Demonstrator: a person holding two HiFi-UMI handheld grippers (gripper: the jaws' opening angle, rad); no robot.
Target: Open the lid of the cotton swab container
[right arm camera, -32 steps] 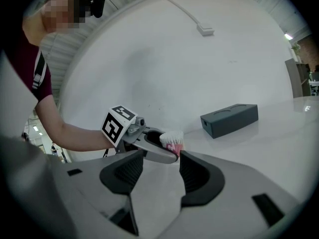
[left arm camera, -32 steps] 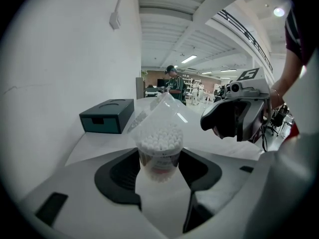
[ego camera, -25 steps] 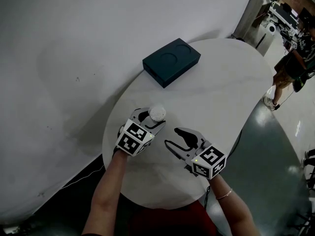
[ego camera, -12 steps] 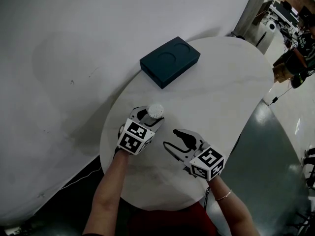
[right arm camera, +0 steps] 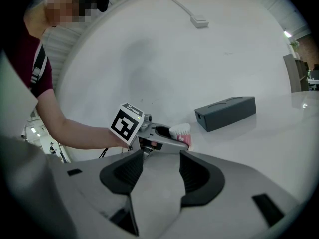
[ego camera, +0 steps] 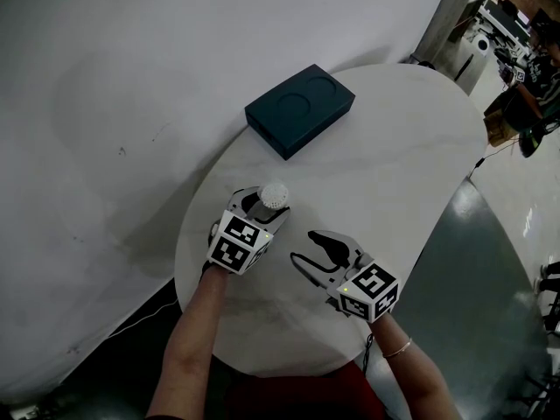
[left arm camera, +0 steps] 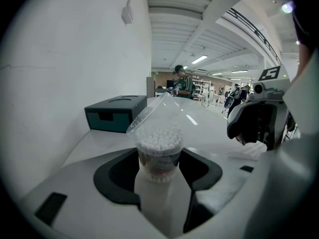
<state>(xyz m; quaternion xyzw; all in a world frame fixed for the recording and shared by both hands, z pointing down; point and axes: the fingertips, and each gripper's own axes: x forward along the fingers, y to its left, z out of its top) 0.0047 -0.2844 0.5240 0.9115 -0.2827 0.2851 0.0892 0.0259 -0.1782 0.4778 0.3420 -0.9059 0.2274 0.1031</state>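
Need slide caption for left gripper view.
Left claw grips the cotton swab container; dark box behind on the white table.

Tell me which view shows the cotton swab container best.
The left gripper view: the cotton swab container stands close up between that gripper's jaws, swab tips and label visible. The head view shows only its white top; the right gripper view shows it small, partly behind the left gripper.

the left gripper (ego camera: 263, 205) and right gripper (ego camera: 308, 244) are moulded in pale grey, with black pads (right arm camera: 200, 176). each is topped by a cube (ego camera: 234, 243) of black-and-white square markers. a thin bracelet (ego camera: 398, 348) and dark red shirt (ego camera: 297, 396) are worn.
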